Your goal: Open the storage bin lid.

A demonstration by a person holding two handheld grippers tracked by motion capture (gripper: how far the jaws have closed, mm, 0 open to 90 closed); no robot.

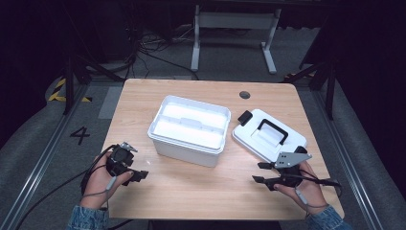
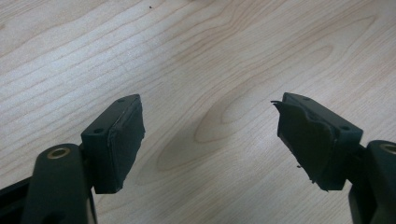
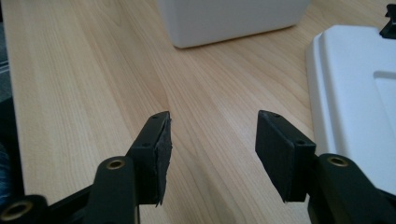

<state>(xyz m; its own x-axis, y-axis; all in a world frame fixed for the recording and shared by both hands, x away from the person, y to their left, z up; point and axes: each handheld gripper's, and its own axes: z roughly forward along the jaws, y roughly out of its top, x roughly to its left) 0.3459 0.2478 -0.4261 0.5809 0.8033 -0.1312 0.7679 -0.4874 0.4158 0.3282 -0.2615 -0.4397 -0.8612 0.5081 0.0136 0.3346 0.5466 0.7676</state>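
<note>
Both sets of jaws stand wide apart with nothing between them, bare wood showing in the gap of each gripper view. The right gripper [image 1: 262,172] hovers low at the near right of the table [image 1: 191,191], jaws aimed leftward across the wood, and just beside it lies the white lid [image 1: 268,136] with its black handle [image 1: 274,130] facing up (set flat, I'd say, so that handle is easy to pinch from above). From the right gripper's own camera the lid's edge [image 3: 355,93] sits close on one side, the white box's [image 3: 233,18] wall farther ahead. The left gripper [image 1: 138,175] rests near the front left edge, well apart from everything, looking parked. The open box [image 1: 187,129] sits mid-table, tray exposed, lid off to its right, apart from it. My guess: the lid is what gets picked up.
</note>
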